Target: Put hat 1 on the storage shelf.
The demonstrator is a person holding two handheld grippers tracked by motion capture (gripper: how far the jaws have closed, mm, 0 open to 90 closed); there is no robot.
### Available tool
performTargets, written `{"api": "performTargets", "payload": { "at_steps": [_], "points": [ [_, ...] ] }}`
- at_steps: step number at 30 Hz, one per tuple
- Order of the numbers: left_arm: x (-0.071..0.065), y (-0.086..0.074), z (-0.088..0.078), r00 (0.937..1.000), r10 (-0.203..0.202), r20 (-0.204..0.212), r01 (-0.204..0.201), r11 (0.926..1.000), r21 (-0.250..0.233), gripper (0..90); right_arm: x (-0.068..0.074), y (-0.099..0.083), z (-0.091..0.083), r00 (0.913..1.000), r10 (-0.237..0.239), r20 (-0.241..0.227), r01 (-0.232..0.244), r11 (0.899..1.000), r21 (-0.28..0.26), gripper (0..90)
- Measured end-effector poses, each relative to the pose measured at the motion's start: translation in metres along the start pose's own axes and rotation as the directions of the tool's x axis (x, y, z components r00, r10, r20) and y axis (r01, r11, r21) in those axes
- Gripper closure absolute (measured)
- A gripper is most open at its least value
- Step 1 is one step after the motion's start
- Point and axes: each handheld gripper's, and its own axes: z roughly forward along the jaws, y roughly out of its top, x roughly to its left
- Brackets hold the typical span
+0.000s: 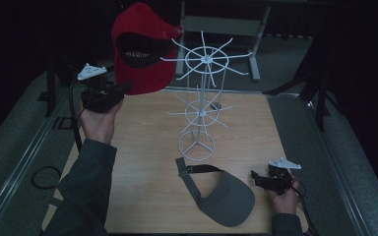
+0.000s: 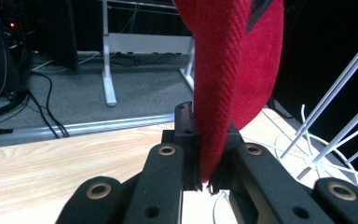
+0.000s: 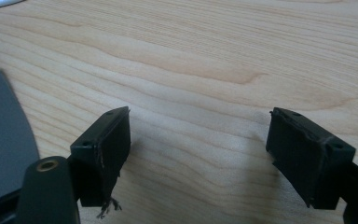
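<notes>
A red cap [image 1: 142, 49] hangs in the air at the upper left, its brim pinched in my left gripper [image 1: 123, 88], which is shut on it. In the left gripper view the red fabric [image 2: 233, 70] rises from between the black jaws of the left gripper [image 2: 205, 158]. The cap's crown is close to the top ring of a white wire hat stand [image 1: 204, 93] at the table's middle. My right gripper [image 1: 256, 178] rests low at the front right, and the right gripper view shows it [image 3: 198, 154] open over bare wood, beside a grey visor [image 1: 224, 194].
The wooden table [image 1: 142, 162] has dark carpet on both sides and a metal rail along the left. The stand's white spokes [image 2: 335, 102] reach out on every side. A grey metal frame [image 1: 216, 24] stands behind the table. A black cable loop [image 1: 47, 177] lies at the left.
</notes>
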Motion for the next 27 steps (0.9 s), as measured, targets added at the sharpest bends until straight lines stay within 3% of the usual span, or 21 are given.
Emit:
{"api": "performTargets", "payload": {
  "at_steps": [14, 27],
  "points": [
    [-0.010, 0.000, -0.010, 0.9990, 0.039, 0.021, -0.039, 0.9991, -0.014, 85.7, 0.000, 0.000, 0.000, 1.0000, 0.000, -0.001, 0.000, 1.000, 0.000, 21.7],
    [0.000, -0.023, -0.025, 0.9989, 0.001, 0.047, 0.001, 0.9994, -0.035, 85.7, 0.000, 0.000, 0.000, 1.0000, -0.001, 0.000, 0.001, 1.000, -0.001, 21.6]
  ]
}}
